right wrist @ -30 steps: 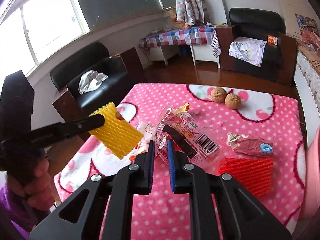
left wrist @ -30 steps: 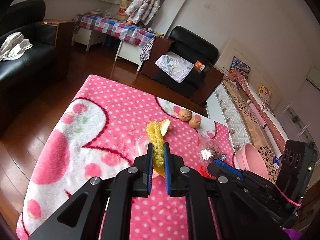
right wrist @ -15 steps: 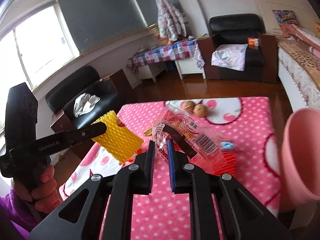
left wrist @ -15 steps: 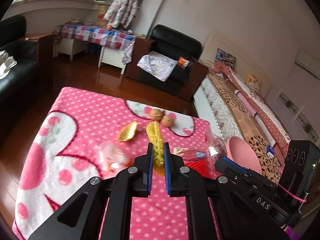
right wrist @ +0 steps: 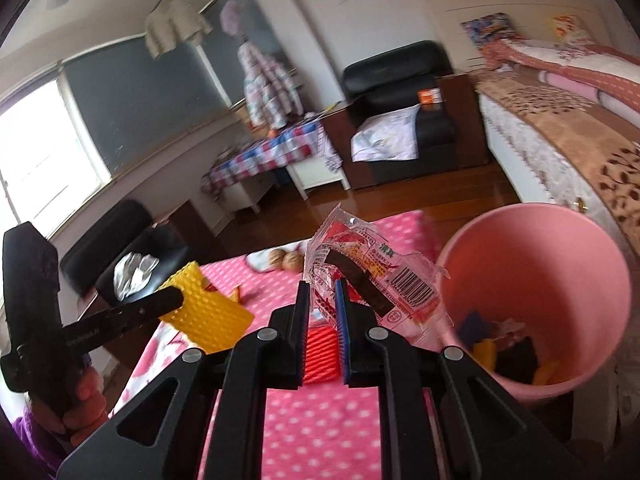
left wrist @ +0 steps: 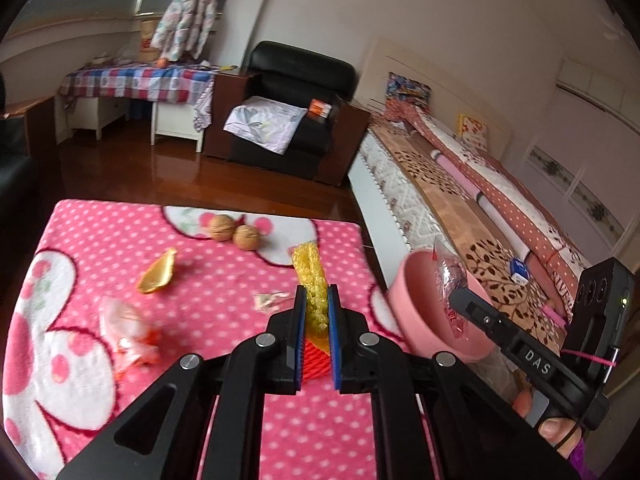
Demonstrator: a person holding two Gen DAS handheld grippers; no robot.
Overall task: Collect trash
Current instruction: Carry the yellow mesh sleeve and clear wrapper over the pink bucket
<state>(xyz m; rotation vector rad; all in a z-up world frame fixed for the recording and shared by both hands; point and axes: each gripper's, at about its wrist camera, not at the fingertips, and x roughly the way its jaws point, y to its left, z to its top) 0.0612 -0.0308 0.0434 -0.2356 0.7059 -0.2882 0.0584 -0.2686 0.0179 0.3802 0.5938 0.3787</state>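
My left gripper [left wrist: 317, 294] is shut on a yellow foam fruit net [left wrist: 310, 276], held above the pink dotted table cover [left wrist: 224, 280]; the net also shows in the right wrist view [right wrist: 208, 316]. My right gripper [right wrist: 322, 288] is shut on a clear snack wrapper with a barcode [right wrist: 372, 276], held beside the rim of the pink bin [right wrist: 540, 280]. In the left wrist view the wrapper [left wrist: 450, 280] hangs at the bin's mouth [left wrist: 416, 308]. The bin holds some trash. A red foam net [right wrist: 320, 354] lies on the table below both grippers.
Two walnuts [left wrist: 234, 232], an orange peel [left wrist: 158, 274], a crumpled clear wrapper [left wrist: 128, 328] and a small clear scrap [left wrist: 270, 302] lie on the table. A bed [left wrist: 480, 200] runs along the right, behind the bin. A black armchair [left wrist: 296, 112] stands beyond the table.
Both grippers have swung right toward the pink bin, carrying the yellow net and the snack wrapper. The bin now fills the right of the right wrist view.
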